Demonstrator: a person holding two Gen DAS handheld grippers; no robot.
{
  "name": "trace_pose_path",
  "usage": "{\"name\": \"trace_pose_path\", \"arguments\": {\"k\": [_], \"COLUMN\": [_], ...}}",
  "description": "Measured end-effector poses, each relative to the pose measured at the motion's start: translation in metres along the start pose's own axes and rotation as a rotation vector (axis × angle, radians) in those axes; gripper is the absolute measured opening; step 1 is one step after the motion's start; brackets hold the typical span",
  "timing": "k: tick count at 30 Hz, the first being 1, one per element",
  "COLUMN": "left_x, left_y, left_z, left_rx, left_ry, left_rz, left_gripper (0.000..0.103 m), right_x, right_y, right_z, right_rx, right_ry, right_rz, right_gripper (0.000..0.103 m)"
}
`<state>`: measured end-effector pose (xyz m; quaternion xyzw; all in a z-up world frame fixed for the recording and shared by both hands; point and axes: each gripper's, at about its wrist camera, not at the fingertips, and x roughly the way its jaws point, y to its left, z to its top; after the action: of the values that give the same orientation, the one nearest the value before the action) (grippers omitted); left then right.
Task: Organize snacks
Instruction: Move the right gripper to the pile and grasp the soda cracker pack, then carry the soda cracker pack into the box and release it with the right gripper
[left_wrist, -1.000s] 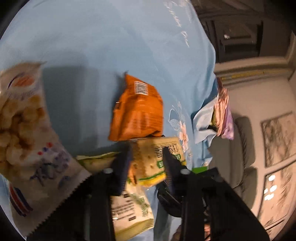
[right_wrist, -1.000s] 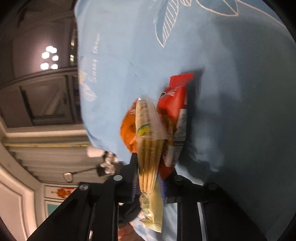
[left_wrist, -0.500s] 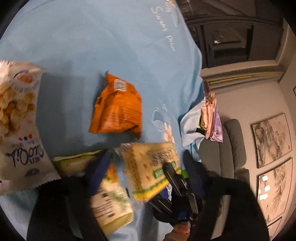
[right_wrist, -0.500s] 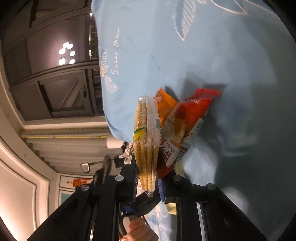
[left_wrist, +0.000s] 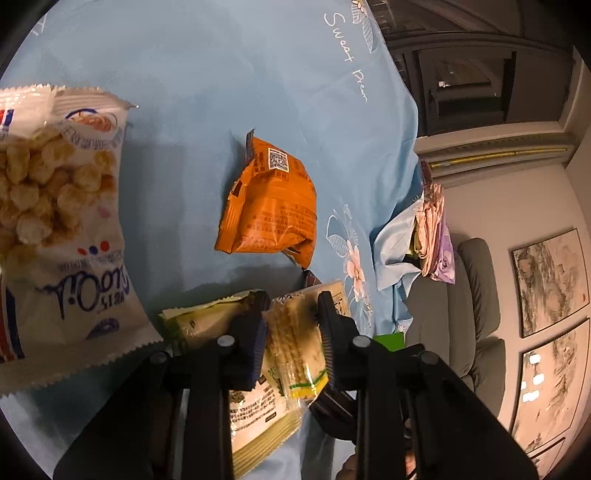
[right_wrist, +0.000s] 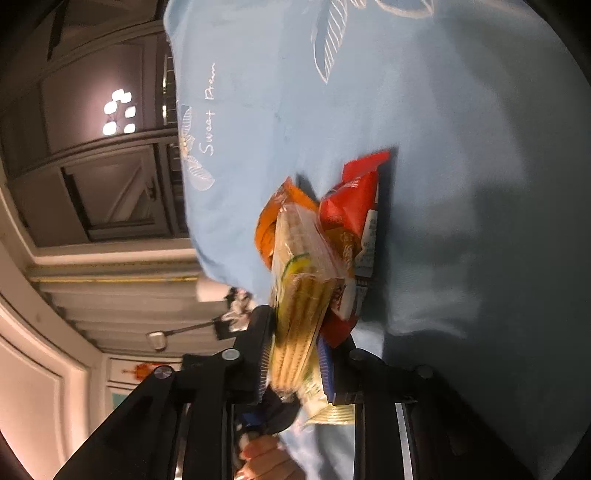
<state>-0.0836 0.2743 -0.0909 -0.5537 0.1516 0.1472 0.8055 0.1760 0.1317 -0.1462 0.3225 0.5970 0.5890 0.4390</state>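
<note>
The right gripper (right_wrist: 293, 363) clamps a clear-wrapped yellow cracker pack (right_wrist: 299, 299) above the light-blue cloth (right_wrist: 461, 184), half hiding an orange pouch (right_wrist: 271, 221) and red packet (right_wrist: 356, 206), while the left gripper (left_wrist: 291, 332) straddles a similar pack (left_wrist: 295, 343), contact unclear.

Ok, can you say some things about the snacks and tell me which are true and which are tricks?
1. The right tongs pinch a cracker packet. True.
2. The orange packet lies on a red cloth. False: the cloth is light blue.
3. The left tongs hold the big puff bag. False: it lies on the cloth beside them; they grip crackers.
4. A red packet lies just past the right tongs' crackers. True.
</note>
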Motion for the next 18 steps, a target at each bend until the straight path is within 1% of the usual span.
{"name": "trace_pose_path", "arguments": {"k": [3,5,7,9,12,18], "left_x": [-0.001,-0.001,0.001,-0.001,-0.003,-0.011], "left_y": [-0.004,-0.01,-0.02,-0.029,-0.039,-0.071], "left_z": [-0.002,-0.004,-0.01,-0.015,-0.019,-0.032], "left_rx": [0.015,0.034,0.07,0.093,0.091,0.137], "left_ry": [0.004,0.002,-0.012,-0.031,-0.033,-0.052], "left_rz": [0.015,0.028,0.058,0.066,0.044,0.026], "left_gripper": [0.026,0.026,0.026,0.026,0.025,0.025], "right_x": [-0.007,-0.01,-0.011,-0.014,-0.018,-0.035], "right_y": [0.003,0.009,0.013,0.016,0.023,0.052], "right_z": [0.001,0.001,-0.003,-0.006,-0.007,-0.015], "right_rx": [-0.006,-0.038,-0.064,-0.077,-0.088,-0.141], "right_ry": [-0.024,-0.051,-0.071,-0.085,-0.086,-0.104], "right_rz": [-0.035,-0.067,-0.09,-0.086,-0.063,-0.055], "right_gripper": [0.028,0.028,0.03,0.029,0.029,0.029]}}
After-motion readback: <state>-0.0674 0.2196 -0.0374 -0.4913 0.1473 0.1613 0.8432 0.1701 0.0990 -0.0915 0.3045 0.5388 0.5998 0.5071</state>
